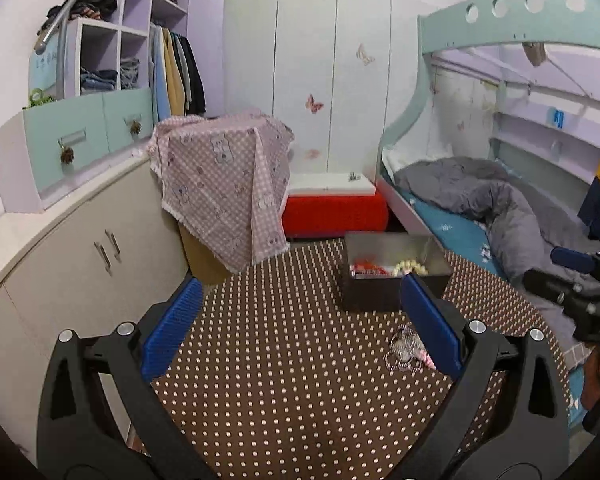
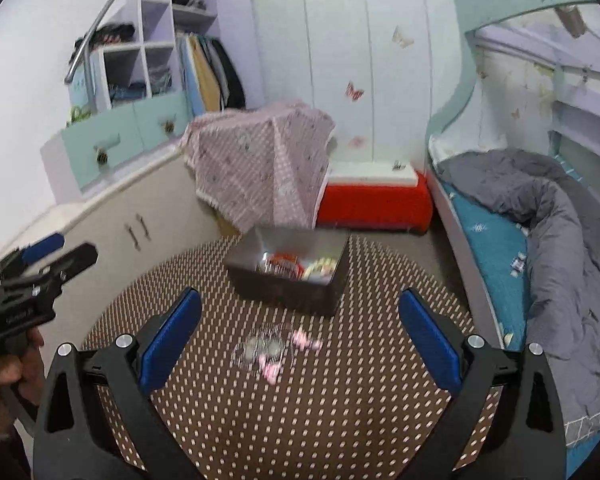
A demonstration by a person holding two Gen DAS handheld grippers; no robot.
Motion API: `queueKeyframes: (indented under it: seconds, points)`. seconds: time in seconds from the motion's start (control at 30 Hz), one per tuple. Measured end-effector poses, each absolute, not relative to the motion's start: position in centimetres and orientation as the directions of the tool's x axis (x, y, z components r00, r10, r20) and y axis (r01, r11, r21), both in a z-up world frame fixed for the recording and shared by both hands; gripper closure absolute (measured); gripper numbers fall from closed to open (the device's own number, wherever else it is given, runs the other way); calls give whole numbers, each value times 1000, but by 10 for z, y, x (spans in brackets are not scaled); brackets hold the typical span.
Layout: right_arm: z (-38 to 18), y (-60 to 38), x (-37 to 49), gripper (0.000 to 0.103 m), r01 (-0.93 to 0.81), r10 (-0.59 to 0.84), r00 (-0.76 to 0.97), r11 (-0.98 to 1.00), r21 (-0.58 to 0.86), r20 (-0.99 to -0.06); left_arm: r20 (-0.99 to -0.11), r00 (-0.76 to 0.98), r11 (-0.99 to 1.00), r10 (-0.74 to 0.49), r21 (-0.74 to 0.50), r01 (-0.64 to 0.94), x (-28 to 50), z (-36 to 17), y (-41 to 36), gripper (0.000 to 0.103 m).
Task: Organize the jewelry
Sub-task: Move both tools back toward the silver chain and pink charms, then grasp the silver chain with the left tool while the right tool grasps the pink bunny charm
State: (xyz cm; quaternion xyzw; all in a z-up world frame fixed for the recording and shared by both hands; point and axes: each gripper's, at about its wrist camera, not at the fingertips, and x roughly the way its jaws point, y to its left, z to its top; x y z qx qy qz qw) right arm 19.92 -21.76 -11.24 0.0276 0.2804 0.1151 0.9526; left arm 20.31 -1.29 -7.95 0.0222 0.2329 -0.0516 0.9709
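Two handheld grippers, side by side.
Left gripper (image 1: 300, 328) and right gripper (image 2: 300, 340) with fingers (image 2: 172, 340) spread wide, empty.

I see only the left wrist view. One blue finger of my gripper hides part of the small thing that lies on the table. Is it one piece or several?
Observer: The right wrist view shows all of it, though blurred: a silvery jewelry cluster with pink bits beside it.
Operator: Is the right gripper open? I see only its side.
Observer: Yes, the right gripper is wide open and holds nothing.
Operator: Does the cluster touch the box?
Observer: No. A strip of dotted tablecloth shows between it and the box.
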Motion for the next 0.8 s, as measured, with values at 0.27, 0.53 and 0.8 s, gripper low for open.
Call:
queueKeyframes:
  seconds: [0.27,0.53,0.8]
  points:
    - [-167,-195,213,17,-280,294,709,952,126,-641,-544,836,994,-68,36,105,216,-114,-12,6]
    - [-208,-184,238,45,-299,311,616,942,151,-723,-598,798,991,-73,47,126,223,-138,-19,6]
    - [-216,-175,242,87,-343,314,589,932,122,-745,-631,771,988,-81,51,146,234,-153,-31,6]
